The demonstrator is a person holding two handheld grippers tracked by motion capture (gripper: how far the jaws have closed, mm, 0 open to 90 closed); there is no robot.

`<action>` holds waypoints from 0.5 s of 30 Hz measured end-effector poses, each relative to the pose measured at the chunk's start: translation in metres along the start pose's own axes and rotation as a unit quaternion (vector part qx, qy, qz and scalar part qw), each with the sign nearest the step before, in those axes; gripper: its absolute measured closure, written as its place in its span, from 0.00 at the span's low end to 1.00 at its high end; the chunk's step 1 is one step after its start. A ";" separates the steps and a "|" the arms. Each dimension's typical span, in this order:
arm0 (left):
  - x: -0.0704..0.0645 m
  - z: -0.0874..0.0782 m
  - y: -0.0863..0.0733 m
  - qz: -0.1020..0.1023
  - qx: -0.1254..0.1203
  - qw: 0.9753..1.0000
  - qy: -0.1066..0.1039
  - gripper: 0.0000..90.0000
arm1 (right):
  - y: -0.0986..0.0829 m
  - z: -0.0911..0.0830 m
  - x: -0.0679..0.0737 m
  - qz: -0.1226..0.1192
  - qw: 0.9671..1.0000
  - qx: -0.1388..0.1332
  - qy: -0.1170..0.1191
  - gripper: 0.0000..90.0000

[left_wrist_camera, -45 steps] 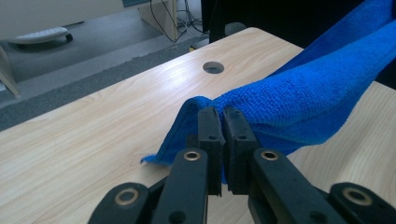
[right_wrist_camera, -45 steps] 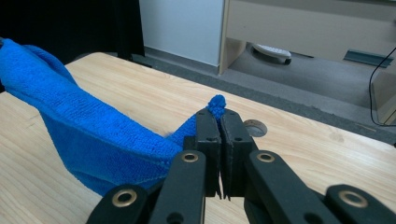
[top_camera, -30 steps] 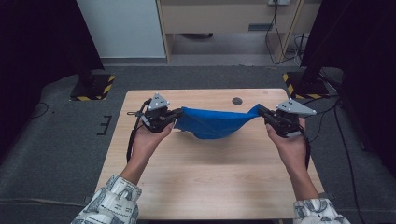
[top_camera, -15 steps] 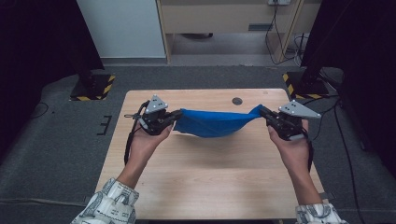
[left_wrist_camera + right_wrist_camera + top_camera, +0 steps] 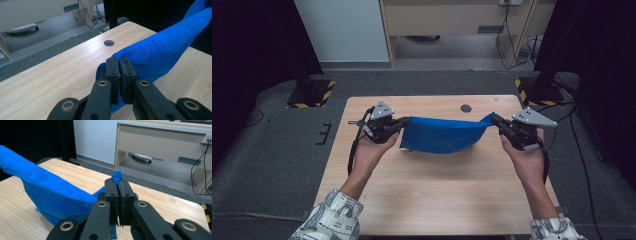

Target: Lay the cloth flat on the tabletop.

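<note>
A blue towel (image 5: 442, 136) hangs stretched above the wooden table (image 5: 437, 195), held at both ends. My left gripper (image 5: 403, 122) is shut on its left corner, and the towel (image 5: 155, 53) runs away to the right from the jaws of that gripper (image 5: 119, 65). My right gripper (image 5: 496, 121) is shut on the right corner. In the right gripper view a tuft of the towel (image 5: 50, 197) sticks up past that gripper (image 5: 117, 185) and the cloth sags to the left. The lower folded edge droops close to the tabletop.
A round cable hole (image 5: 466, 108) lies in the table near its far edge, behind the towel. Black stands with yellow-striped bases (image 5: 312, 95) flank the table on the grey carpet. A desk (image 5: 452, 20) and cables stand beyond.
Both grippers have kept their hold. The towel has sagged a little lower between them and the hands have shifted slightly; the right one has moved a bit outward.
</note>
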State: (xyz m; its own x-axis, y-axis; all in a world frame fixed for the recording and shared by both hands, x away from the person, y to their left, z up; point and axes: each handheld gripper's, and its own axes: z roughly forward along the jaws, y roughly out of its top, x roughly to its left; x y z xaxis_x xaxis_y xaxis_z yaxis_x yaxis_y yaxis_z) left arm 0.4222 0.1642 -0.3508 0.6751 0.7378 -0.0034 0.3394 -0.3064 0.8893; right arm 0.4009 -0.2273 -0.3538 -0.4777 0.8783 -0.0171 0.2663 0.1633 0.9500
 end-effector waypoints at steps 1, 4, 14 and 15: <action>0.000 0.000 0.000 0.000 0.000 1.000 0.000 0.96 | 0.000 0.000 0.000 0.000 1.000 0.000 0.000 0.98; -0.003 -0.003 -0.001 0.005 0.000 1.000 -0.002 0.96 | -0.001 -0.003 0.000 0.000 1.000 -0.004 0.000 0.98; -0.019 -0.025 -0.005 0.021 -0.011 1.000 -0.008 0.96 | -0.001 -0.027 0.006 0.000 1.000 -0.025 0.008 0.98; -0.021 -0.028 -0.005 0.023 -0.014 1.000 -0.009 0.96 | -0.001 -0.034 0.009 -0.002 1.000 -0.027 0.009 0.98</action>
State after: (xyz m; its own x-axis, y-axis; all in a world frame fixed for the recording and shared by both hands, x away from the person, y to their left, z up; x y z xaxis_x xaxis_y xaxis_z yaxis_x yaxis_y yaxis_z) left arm 0.3875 0.1670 -0.3427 0.7018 0.7117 0.0295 0.2895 -0.3228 0.9011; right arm 0.3681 -0.2351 -0.3445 -0.4937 0.8695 -0.0160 0.2186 0.1419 0.9655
